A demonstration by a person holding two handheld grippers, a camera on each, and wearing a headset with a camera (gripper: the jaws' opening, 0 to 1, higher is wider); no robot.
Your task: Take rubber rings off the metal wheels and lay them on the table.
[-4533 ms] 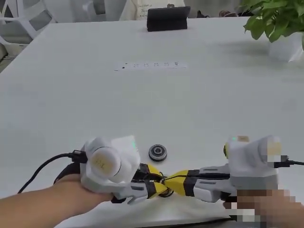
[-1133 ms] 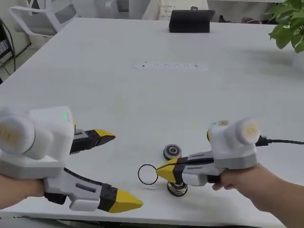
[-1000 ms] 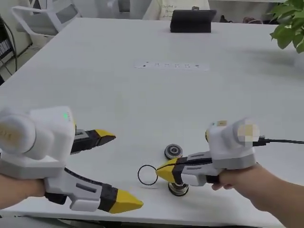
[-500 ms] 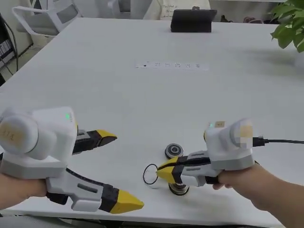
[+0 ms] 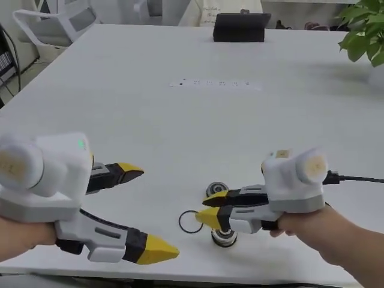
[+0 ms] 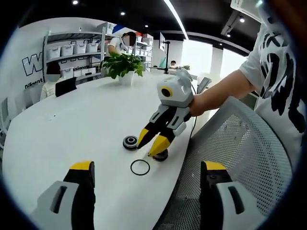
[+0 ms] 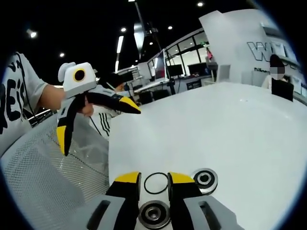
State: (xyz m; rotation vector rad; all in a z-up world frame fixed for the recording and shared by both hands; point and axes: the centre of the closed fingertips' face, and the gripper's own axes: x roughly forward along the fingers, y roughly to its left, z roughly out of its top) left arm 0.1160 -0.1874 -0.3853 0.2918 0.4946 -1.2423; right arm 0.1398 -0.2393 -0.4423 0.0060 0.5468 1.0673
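Note:
A thin black rubber ring (image 5: pixel 180 222) lies flat on the white table (image 5: pixel 198 126), just ahead of my right gripper (image 5: pixel 211 207), whose yellow-tipped jaws stand a little apart with nothing between the tips. One metal wheel (image 5: pixel 224 237) sits under that gripper and a second wheel (image 5: pixel 216 189) just behind it. In the right gripper view the ring (image 7: pixel 144 183) sits beyond the right gripper (image 7: pixel 155 178), one wheel (image 7: pixel 154 214) low between the jaws, the other wheel (image 7: pixel 205 179) to the right. My left gripper (image 5: pixel 144 211) hangs wide open to the left of the ring (image 6: pixel 131 167).
A white power strip (image 5: pixel 216 83) lies mid-table, a black stand (image 5: pixel 238 27) at the far edge, a potted plant (image 5: pixel 363 36) at the far right. A white chair (image 5: pixel 60 21) stands far left. The table's near edge runs just below the grippers.
The right gripper's jaws have parted and let go of the ring, which now lies flat before the tips. The left gripper stays wide open at the left.

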